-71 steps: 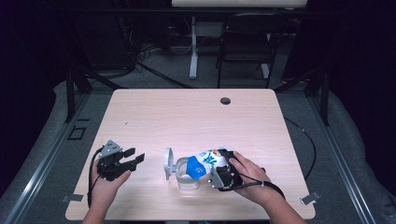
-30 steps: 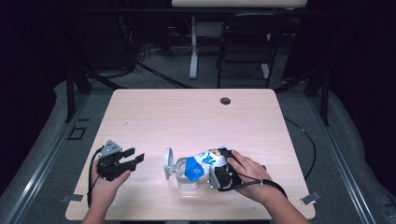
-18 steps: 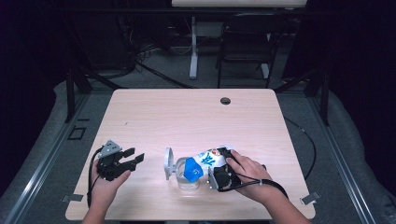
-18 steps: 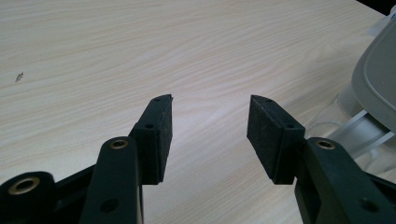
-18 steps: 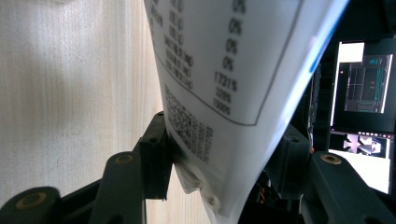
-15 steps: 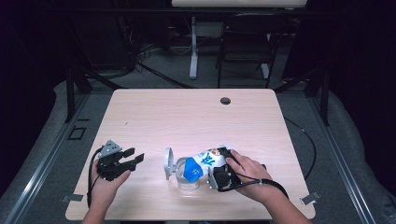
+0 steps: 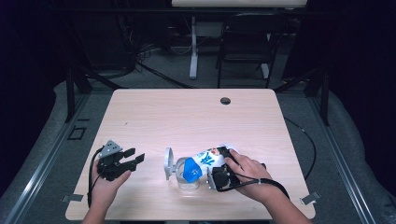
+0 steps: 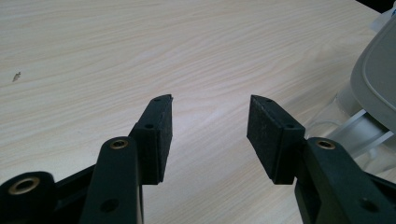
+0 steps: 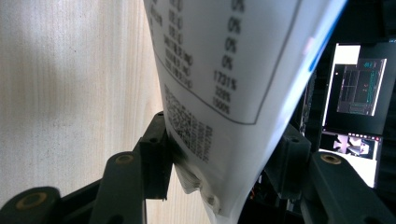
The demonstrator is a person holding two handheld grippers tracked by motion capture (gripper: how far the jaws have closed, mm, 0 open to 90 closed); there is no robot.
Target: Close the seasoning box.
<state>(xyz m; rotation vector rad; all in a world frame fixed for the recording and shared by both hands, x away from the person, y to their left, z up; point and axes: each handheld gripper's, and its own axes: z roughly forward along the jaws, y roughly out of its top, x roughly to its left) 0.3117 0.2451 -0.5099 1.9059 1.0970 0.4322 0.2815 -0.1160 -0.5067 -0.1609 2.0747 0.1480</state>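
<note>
White-and-blue pouch (image 7: 201, 163) lies tipped over a clear jar (image 7: 187, 179) near the desk's (image 7: 187, 116) front edge, clamped at its base by the right hand-held gripper (image 7: 219, 175), probably so its contents can run into the jar. A grey lid (image 7: 167, 163) stands just left of it. The left hand-held gripper (image 7: 133, 158), jaws apart and empty, waits nearby; the far half of the desk offers free room.

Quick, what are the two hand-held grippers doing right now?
Left hand-held gripper: open, nothing between its jaws.
Right hand-held gripper: shut on the white and blue bag, tipped over a clear container.
</note>
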